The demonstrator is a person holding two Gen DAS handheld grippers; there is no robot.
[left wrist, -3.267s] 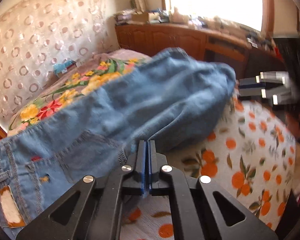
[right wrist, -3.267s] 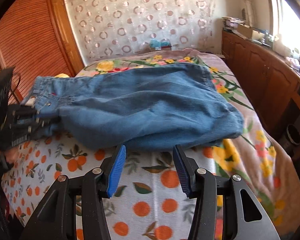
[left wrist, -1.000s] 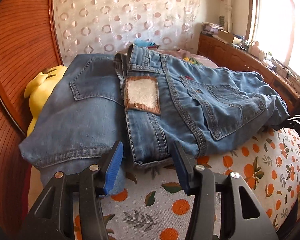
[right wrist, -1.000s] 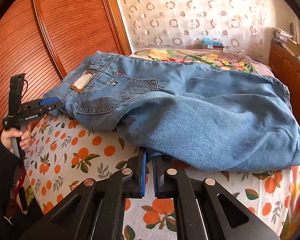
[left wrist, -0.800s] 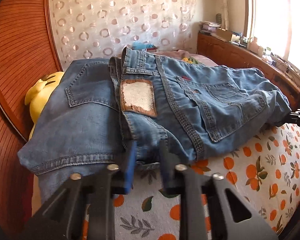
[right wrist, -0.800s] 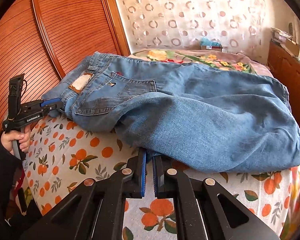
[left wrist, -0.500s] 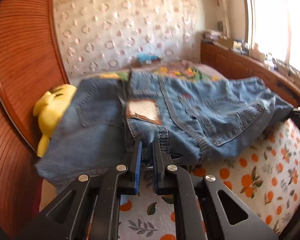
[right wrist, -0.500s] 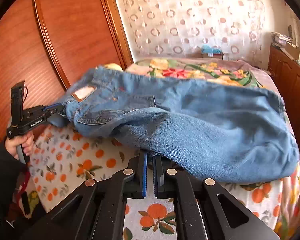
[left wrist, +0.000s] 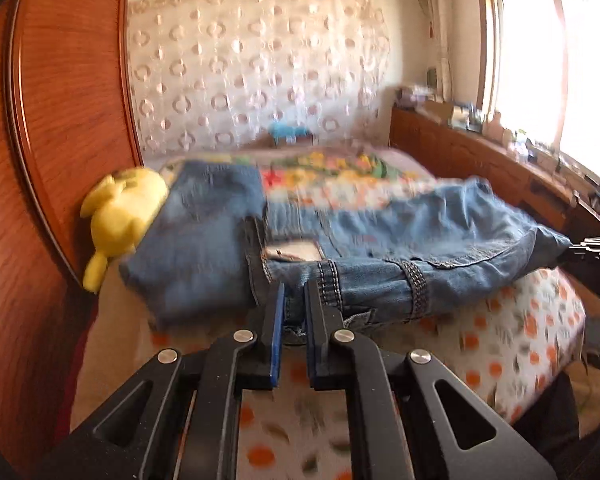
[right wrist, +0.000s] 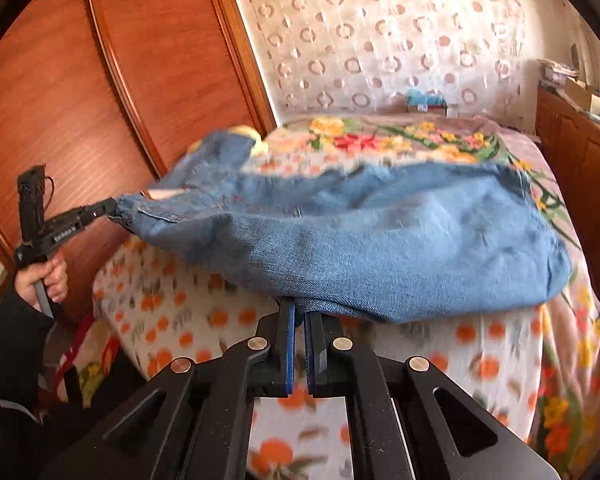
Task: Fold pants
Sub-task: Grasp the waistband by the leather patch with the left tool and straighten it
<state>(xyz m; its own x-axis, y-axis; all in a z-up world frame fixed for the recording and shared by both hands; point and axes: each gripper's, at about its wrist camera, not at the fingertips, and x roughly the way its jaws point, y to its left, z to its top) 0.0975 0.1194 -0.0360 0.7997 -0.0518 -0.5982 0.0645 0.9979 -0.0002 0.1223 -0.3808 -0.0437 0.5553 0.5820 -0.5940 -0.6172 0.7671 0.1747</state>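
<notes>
Blue jeans (left wrist: 400,256) hang stretched in the air between my two grippers, above the bed (left wrist: 500,344). My left gripper (left wrist: 292,300) is shut on the waistband, near the leather patch (left wrist: 296,250). My right gripper (right wrist: 300,312) is shut on the lower folded edge of the jeans (right wrist: 380,248). The left gripper also shows in the right wrist view (right wrist: 112,206), pinching the waistband end. The right gripper shows at the right edge of the left wrist view (left wrist: 572,251). One part of the jeans (left wrist: 204,240) still lies on the bed by the headboard.
A yellow plush toy (left wrist: 120,212) lies against the wooden headboard (left wrist: 60,160). A wooden cabinet (left wrist: 480,164) with clutter runs along the window side. The bed has an orange-print sheet (right wrist: 420,360) and a floral blanket (right wrist: 400,140).
Both grippers have lifted the jeans off the bed and pulled them toward the near edge. The left gripper closed on the waistband about a second ago.
</notes>
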